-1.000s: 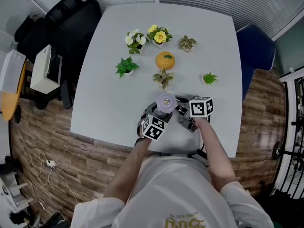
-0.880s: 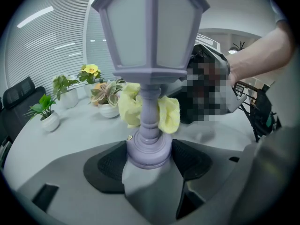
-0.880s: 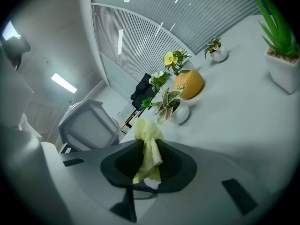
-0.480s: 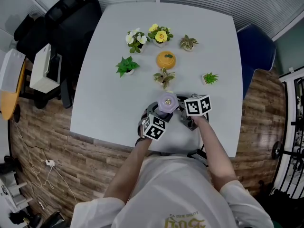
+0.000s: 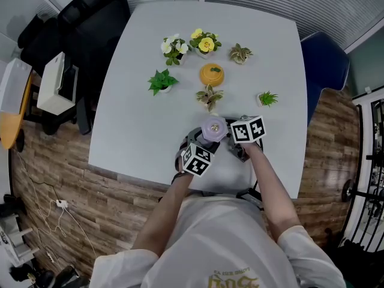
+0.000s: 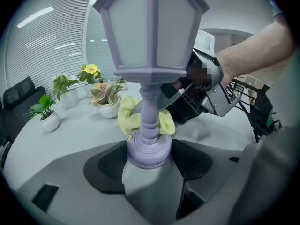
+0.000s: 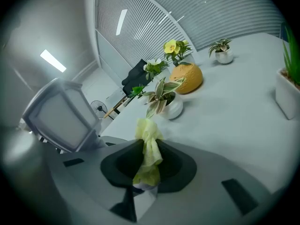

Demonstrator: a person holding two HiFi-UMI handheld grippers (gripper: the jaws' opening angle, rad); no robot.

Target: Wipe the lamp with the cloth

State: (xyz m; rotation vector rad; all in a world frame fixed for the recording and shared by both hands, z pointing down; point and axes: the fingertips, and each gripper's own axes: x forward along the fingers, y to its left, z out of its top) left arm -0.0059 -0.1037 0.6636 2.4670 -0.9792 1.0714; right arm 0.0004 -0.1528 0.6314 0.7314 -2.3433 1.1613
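Lamp (image 6: 151, 50) inside left claw (image 6: 149, 157)

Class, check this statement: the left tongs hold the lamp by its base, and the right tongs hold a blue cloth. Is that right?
Not quite. The cloth is yellow, not blue, as the right gripper view shows. The rest stands: the left tongs hold the lamp by its base, and the right tongs hold the cloth.

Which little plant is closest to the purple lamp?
The plant with striped pink-and-green leaves, standing just beyond the lamp. All the rest stand farther away.
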